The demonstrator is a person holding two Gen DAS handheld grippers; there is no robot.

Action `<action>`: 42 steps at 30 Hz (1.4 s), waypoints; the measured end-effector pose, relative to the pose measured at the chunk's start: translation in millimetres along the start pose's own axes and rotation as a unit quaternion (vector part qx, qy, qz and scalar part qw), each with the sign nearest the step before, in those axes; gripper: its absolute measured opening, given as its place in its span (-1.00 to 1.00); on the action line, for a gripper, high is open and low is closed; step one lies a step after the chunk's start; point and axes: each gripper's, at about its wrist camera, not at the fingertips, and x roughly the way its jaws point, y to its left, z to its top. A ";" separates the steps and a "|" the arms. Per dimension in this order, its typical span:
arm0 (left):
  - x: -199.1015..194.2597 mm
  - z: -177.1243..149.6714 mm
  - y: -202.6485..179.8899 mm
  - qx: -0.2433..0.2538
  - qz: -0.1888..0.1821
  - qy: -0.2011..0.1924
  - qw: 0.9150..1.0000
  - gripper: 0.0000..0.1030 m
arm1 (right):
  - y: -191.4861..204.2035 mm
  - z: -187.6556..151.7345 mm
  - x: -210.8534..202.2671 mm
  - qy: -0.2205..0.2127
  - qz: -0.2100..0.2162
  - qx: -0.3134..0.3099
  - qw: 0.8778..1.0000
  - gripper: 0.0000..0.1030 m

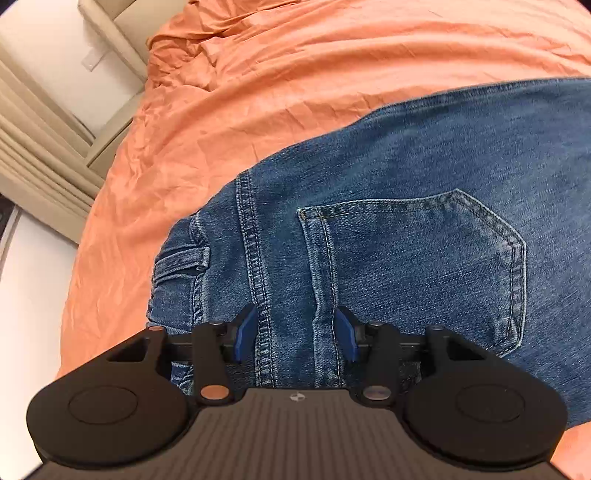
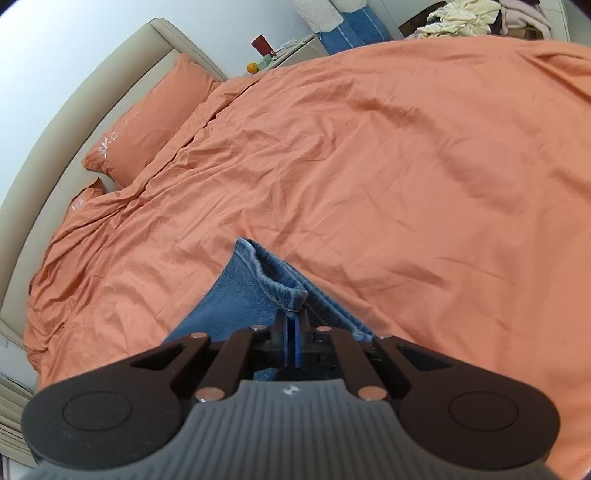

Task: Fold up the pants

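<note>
Blue denim pants (image 1: 406,240) lie on the orange bed cover (image 1: 295,74), back pocket (image 1: 417,258) facing up. In the left wrist view, my left gripper (image 1: 295,332) hovers low over the seat near the waistband and a belt loop (image 1: 184,258). Its blue pads (image 1: 245,332) stand apart, a stitched seam running between them, with no pinch visible. In the right wrist view, my right gripper (image 2: 294,317) is shut on the frayed hem (image 2: 284,290) of a pant leg (image 2: 236,295). The leg end is lifted slightly off the orange bed cover (image 2: 388,166).
Two orange pillows (image 2: 147,122) lie against a beige headboard (image 2: 74,110) at the left. A nightstand (image 2: 295,48) with a red cup (image 2: 262,44) and an orange fruit stands beyond the bed. A heap of clothes (image 2: 476,18) sits at the far right.
</note>
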 end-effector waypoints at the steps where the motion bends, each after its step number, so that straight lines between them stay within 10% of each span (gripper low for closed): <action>1: 1.0 -0.7 -0.6 0.000 0.001 0.000 1.000 0.06 | -2.9 -3.1 5.1 0.005 -0.014 -0.004 1.000 -1.00; 10: -16.0 -5.2 10.6 -0.013 -0.022 -0.021 0.999 0.16 | -13.6 -17.5 40.0 0.016 -0.048 -0.029 0.998 -1.00; 15: -43.9 -17.2 46.4 -0.087 -0.060 -0.058 0.993 0.38 | 16.7 -21.6 15.5 -0.009 -0.090 -0.148 0.985 -0.39; 20: -53.7 -44.1 88.8 -0.198 -0.088 -0.063 0.974 0.47 | 44.3 -41.7 -5.8 -0.030 -0.071 -0.221 0.972 -0.39; 27: -37.2 -101.1 137.3 -0.384 -0.142 -0.050 0.911 0.62 | 94.0 -96.2 -4.8 -0.011 -0.032 -0.310 0.950 -0.39; 33: 22.0 -150.1 165.0 -0.574 -0.243 -0.055 0.780 0.58 | 123.5 -127.6 4.0 0.004 -0.036 -0.345 0.938 -0.40; 35: 41.2 -153.2 162.8 -0.601 -0.267 -0.061 0.751 0.52 | 128.3 -132.5 4.5 0.007 -0.044 -0.355 0.934 -0.40; 42: 63.1 -117.0 159.6 -0.578 -0.224 -0.062 0.782 -0.16 | 139.6 -136.4 2.5 0.008 -0.074 -0.373 0.925 -0.39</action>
